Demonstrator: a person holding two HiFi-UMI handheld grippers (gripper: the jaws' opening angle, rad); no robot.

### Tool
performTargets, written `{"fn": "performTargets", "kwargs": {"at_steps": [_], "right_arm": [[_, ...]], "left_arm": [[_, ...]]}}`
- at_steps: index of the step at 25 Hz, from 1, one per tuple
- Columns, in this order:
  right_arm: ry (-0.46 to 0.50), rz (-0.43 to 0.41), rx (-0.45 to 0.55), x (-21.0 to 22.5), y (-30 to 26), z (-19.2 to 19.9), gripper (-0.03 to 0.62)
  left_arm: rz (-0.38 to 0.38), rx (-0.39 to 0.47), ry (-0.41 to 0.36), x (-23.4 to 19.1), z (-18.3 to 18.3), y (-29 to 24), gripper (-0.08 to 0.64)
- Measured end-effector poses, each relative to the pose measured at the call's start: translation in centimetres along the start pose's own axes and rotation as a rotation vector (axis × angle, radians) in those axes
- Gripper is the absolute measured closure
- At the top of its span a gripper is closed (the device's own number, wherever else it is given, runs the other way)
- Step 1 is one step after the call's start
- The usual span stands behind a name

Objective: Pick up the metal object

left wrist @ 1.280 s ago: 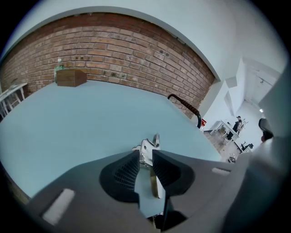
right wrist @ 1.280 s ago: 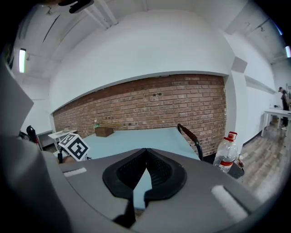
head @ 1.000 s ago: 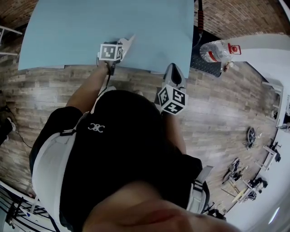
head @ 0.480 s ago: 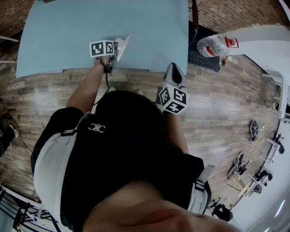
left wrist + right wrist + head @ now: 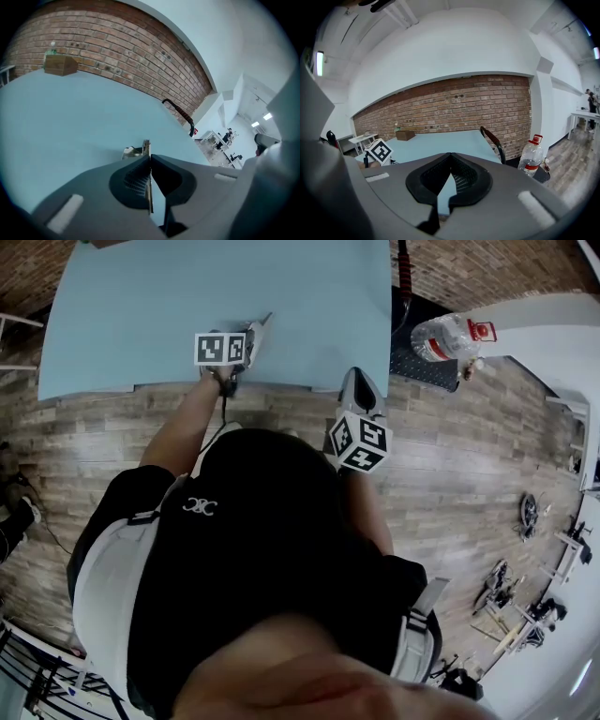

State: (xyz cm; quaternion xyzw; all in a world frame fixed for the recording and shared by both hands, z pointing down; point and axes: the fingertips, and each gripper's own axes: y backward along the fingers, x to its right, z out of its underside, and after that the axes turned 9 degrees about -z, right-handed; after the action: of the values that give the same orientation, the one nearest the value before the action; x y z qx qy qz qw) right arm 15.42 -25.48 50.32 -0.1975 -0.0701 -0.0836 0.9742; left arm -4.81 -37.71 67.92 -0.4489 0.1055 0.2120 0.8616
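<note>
A thin, flat metal object [image 5: 146, 146] with a curved silvery part at its far end sticks out between the dark pads of my left gripper [image 5: 149, 157], which is shut on it. In the head view the left gripper [image 5: 260, 327] is over the near part of the light blue table [image 5: 150, 296]; the metal object is too small to make out there. My right gripper [image 5: 358, 378] hangs at the table's near edge, right of the left one. Its jaws [image 5: 450, 155] are shut, tips touching, with nothing between them.
A cardboard box [image 5: 60, 65] stands at the table's far side against the brick wall. A black chair [image 5: 418, 354] stands off the table's right end, and a water bottle [image 5: 448, 337] with a red cap rests on it. Wooden floor lies around the person.
The left gripper drifted a little left along the table's near part, then back right. It stays shut. The right gripper has barely moved.
</note>
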Motion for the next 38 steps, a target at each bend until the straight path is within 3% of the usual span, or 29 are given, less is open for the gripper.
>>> {"fn": "performTargets", "kwargs": {"at_steps": [5, 10, 15, 29, 38], "right_arm": [[0.001, -0.036, 0.003, -0.3, -0.5, -0.4, 0.577], [0.012, -0.079, 0.005, -0.8, -1.0, -0.4, 0.577], [0.018, -0.118, 0.004, -1.2, -1.2, -0.4, 0.577], [0.042, -0.209, 0.018, -2.5, -1.4, -0.5, 0.578], [0.029, -0.228, 0.079, -2.3, -2.4, -2.4, 0.578]], "left_arm": [[-0.018, 0.078, -0.102, 2.0, -1.6, 2.1, 0.557], [-0.028, 0.164, -0.111, 3.0, -3.7, 4.5, 0.557], [-0.101, 0.275, -0.151, 4.2, -6.4, 8.3, 0.557], [-0.187, 0.492, -0.154, 8.7, -9.1, 18.8, 0.557], [-0.225, 0.53, -0.135, 9.4, -9.5, 21.9, 0.557]]}}
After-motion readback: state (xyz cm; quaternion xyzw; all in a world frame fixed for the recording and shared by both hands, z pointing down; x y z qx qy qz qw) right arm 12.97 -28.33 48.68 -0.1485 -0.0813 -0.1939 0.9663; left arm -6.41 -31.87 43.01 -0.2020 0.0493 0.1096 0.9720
